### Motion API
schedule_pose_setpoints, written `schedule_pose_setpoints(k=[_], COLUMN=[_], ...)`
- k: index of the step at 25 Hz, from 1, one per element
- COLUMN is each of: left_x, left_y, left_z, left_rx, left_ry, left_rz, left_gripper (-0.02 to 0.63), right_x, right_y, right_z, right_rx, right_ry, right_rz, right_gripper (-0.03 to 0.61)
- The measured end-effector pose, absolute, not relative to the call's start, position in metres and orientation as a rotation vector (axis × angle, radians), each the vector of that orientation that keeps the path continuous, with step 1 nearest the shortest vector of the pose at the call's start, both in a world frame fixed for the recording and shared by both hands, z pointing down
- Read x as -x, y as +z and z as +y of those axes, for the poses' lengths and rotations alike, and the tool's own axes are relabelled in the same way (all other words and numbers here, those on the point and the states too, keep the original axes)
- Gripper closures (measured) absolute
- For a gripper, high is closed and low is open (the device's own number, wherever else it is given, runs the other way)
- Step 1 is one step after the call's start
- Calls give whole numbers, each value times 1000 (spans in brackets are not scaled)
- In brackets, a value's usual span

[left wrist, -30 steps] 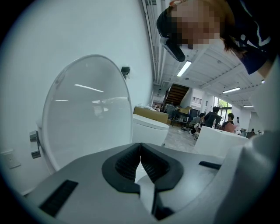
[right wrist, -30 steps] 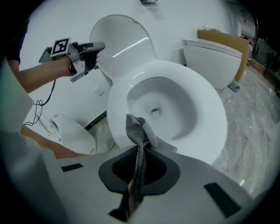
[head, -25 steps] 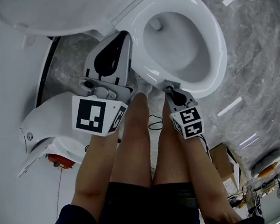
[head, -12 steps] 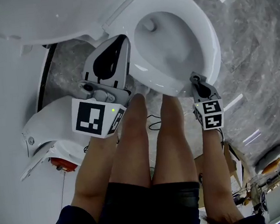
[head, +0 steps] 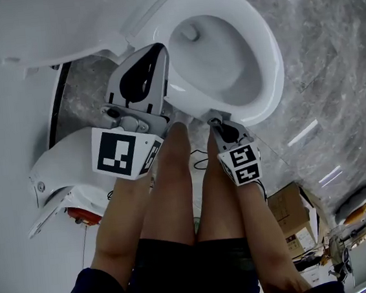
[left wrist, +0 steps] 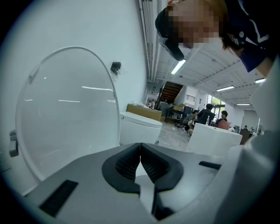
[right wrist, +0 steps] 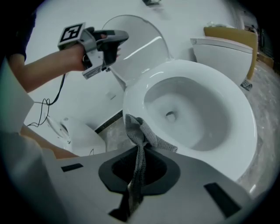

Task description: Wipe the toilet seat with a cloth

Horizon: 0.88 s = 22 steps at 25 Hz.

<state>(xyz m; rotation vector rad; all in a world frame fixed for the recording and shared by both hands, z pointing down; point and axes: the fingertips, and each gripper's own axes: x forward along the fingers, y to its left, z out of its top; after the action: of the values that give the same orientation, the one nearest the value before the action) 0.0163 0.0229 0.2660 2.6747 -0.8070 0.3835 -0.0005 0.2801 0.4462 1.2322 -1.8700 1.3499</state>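
Grey woven cloth [right wrist: 139,133]: nipped in the middle by the right claw, one end hanging behind the jaws. The other end is bunched forward against the near rim, so the loose fabric meets the surface and the claw does not.
White oval toilet seat [right wrist: 245,131]: lies flat on the bowl with its whole ring exposed. The cloth sits at its front edge on the person's side, and appears to touch it.
Right gripper [right wrist: 139,171]: jaws closed tight on the cloth and angled low at the rim, probably to drag the fabric along the ring.
Left gripper [left wrist: 140,162]: jaws pressed together with nothing between them. It is held up beside the bowl near the lid, seemingly just out of the wiping path.
White glossy raised lid [left wrist: 65,113]: stands upright behind the bowl, leaving the seat free to wipe.
Step in hand: wiping the front rim, with most of the ring apparently left to cover.
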Motion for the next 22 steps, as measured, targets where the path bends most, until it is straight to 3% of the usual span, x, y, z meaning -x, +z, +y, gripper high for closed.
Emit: schedule_pose_setpoints(k=[4, 12, 22], left_x=[-21, -35, -42], left_y=[272, 272, 267], left_z=[28, 35, 31], left_rx=[-2677, -2687, -2707], left_ry=[403, 401, 407], left_rz=[-787, -739, -717], left_gripper=[592, 592, 592], right_x=[-20, -162, 4], right_y=[446, 450, 445], right_z=[290, 297, 306], right_rx=[-1192, -1445, -1140], right_ry=[1287, 1113, 1269], right_rz=[-1863, -1649, -1943], right_gripper=[551, 551, 551])
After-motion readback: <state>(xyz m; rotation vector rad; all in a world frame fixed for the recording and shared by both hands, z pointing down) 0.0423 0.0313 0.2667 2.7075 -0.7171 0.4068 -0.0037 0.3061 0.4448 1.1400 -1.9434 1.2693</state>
